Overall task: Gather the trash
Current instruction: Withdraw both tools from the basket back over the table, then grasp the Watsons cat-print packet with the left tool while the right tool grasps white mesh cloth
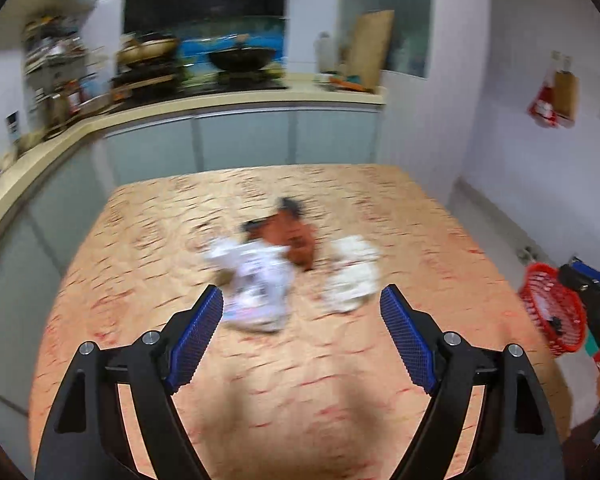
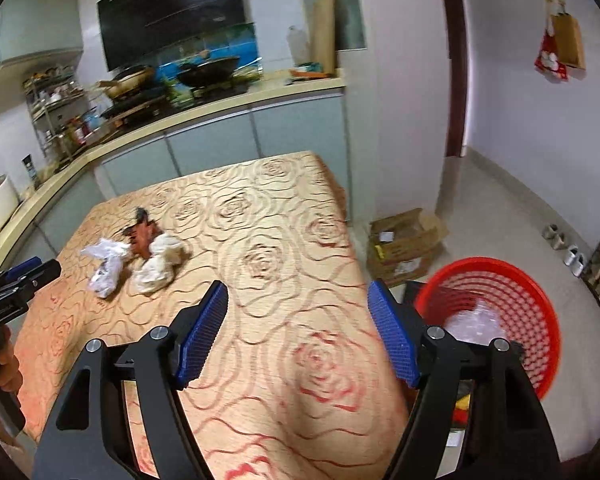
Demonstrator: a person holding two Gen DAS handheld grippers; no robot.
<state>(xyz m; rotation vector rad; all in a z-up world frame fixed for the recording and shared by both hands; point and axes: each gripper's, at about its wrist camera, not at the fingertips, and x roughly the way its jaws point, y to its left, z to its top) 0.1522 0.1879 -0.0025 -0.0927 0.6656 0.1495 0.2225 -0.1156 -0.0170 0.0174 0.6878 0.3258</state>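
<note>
Three pieces of trash lie together on the table with the rose-patterned cloth point(image 1: 340, 380) point(image 2: 284, 240): a crumpled white printed wrapper point(image 1: 256, 284) point(image 2: 105, 266), a cream crumpled tissue point(image 1: 352, 276) point(image 2: 160, 262) and a brown-orange scrap point(image 1: 290, 236) point(image 2: 142, 236) behind them. My left gripper point(image 1: 302, 336) is open and empty, just short of the wrapper and tissue; the view is blurred. My right gripper point(image 2: 298, 332) is open and empty over the table's right edge. A red mesh basket point(image 2: 516, 300) point(image 1: 552, 312) stands on the floor to the right, with clear crumpled plastic point(image 2: 474, 326) inside.
A kitchen counter point(image 2: 220, 108) with woks and a rack runs behind and to the left of the table. A cardboard box point(image 2: 406, 246) sits on the floor beside the basket. Small jars point(image 2: 564, 246) line the right wall.
</note>
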